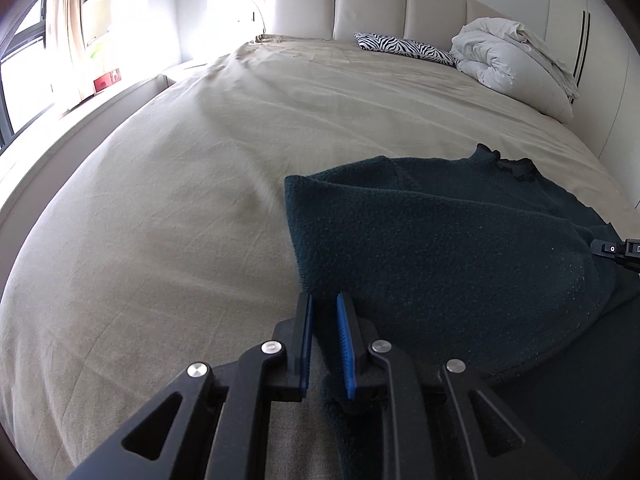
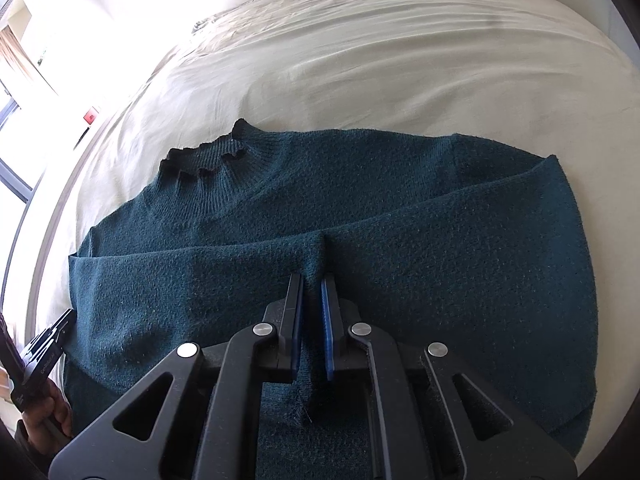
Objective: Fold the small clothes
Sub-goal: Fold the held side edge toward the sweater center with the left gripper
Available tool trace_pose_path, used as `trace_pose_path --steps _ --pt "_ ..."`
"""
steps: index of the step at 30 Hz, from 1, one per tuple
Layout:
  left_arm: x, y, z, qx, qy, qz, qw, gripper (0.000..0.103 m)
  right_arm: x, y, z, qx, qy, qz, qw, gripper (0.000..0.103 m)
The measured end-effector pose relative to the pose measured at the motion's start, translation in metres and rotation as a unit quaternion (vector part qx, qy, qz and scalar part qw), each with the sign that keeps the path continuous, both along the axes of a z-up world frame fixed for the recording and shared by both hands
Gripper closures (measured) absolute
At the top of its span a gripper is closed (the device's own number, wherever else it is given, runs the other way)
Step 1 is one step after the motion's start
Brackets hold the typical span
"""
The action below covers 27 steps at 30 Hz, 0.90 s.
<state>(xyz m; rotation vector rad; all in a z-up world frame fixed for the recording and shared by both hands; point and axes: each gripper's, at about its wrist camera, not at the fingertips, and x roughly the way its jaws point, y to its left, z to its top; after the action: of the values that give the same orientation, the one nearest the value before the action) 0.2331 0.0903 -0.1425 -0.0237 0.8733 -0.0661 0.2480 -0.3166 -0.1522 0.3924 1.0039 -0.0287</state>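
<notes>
Right gripper (image 2: 311,280) sits lowest in its own view, jaws clenched on a pinched ridge of the dark teal sweater (image 2: 360,248); the knit bunches up between the blue pads (image 2: 326,320) and trails down past them. Left gripper (image 1: 323,300) has a narrow gap between its pads; the sweater's left edge runs through that gap lower down, but whether the pads press it I cannot tell.

Sweater lies spread on the bed (image 1: 160,208), toward the near right part of the sheet, collar (image 2: 208,156) with a ruffled edge pointing at the headboard (image 1: 372,0). A fold of knit lies doubled over the body, fold line running across.

Around it: beige sheet, wrinkled, bare on the left half. Zebra-print pillow (image 1: 404,49) near the headboard, white duvet (image 1: 516,56) bundled in the far right corner just beside it. Window and curtain (image 1: 68,20) past the left edge, a red box (image 1: 103,81) on the ledge. A hand (image 2: 44,416) holding the left gripper shows at the right view's lower left, just beside the sweater's edge.
</notes>
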Motion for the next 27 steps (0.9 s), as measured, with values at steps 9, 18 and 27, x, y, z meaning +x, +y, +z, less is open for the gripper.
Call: trace_pose_path --steps 9,18,27 --pt "0.0 0.001 -0.001 -0.007 -0.001 0.0 1.0 0.086 -0.032 0.018 0.048 0.058 -0.053 0.014 0.997 0.093" --pt "-0.001 0.001 -0.002 0.004 -0.007 -0.005 1.0 0.085 -0.041 0.003 -0.016 0.146 -0.027 -0.007 0.989 0.099" --pt "-0.012 0.015 0.011 -0.022 -0.005 0.011 0.9997 0.065 -0.094 -0.026 0.004 0.097 -0.034 -0.091 0.991 0.092"
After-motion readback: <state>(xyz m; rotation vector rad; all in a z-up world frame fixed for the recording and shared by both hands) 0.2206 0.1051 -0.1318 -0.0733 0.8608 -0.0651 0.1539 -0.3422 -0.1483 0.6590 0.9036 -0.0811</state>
